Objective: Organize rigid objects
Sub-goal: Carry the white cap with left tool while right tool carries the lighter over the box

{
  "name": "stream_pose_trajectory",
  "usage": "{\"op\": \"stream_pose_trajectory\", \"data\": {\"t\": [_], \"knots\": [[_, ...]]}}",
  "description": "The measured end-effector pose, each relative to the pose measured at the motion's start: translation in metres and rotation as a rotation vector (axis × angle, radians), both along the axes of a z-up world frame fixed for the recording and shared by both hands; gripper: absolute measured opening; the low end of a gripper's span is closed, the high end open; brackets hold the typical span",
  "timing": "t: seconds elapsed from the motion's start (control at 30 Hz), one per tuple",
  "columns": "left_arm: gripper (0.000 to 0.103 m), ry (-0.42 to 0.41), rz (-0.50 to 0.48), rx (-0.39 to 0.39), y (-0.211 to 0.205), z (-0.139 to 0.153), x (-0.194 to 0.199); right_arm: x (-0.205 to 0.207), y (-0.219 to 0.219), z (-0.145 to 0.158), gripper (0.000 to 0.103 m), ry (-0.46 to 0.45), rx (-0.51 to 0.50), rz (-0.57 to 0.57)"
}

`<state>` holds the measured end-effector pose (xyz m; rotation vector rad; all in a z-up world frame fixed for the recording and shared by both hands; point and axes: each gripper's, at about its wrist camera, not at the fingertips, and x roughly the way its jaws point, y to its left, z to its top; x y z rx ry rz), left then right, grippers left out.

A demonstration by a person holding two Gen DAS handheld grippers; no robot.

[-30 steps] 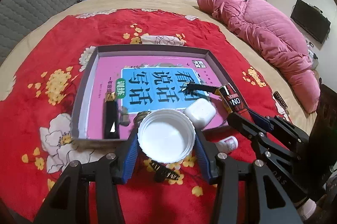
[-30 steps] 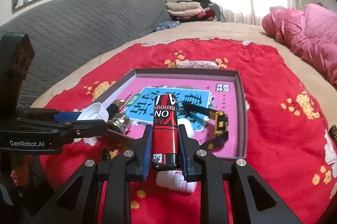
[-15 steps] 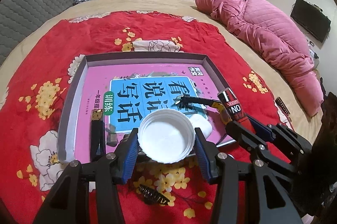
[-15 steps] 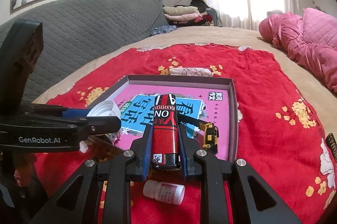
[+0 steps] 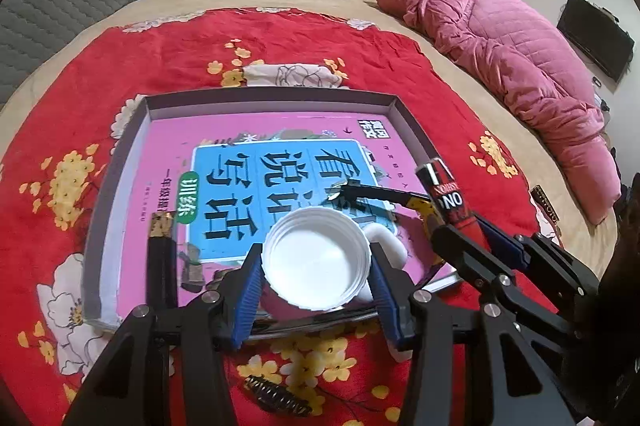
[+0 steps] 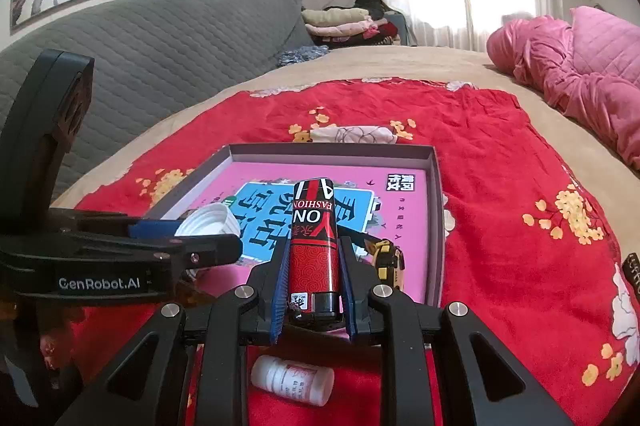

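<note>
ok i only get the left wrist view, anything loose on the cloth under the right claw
Observer: Yes, a small white bottle lies on its side on the red cloth, outside the tray.
Operator: and the red tube, held where
Observer: The right claw grips the red tube by its lower half; a barcode sticker shows at that end.
Operator: my lid flat
Observer: No. Side-on, the white lid sits tilted in the left claw.

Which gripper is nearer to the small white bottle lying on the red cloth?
Right. The right gripper, holding the lighter, is directly above the bottle; the left gripper is off to one side.
</note>
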<state>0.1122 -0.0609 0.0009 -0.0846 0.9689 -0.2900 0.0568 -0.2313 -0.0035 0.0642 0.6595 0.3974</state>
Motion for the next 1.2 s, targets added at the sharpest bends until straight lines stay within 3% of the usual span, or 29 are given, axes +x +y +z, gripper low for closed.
{"op": "stream_pose_trajectory", "data": {"t": [0.5, 1.2], "knots": [[0.050, 0.043, -0.011, 0.021, -0.007, -0.018, 0.008, 0.016, 0.002, -0.012, 0.023, 0.046, -0.015, 0.007], [0.050, 0.055, -0.011, 0.073, -0.002, -0.020, 0.009, 0.026, 0.016, -0.028, 0.023, 0.111, -0.089, 0.048]]}}
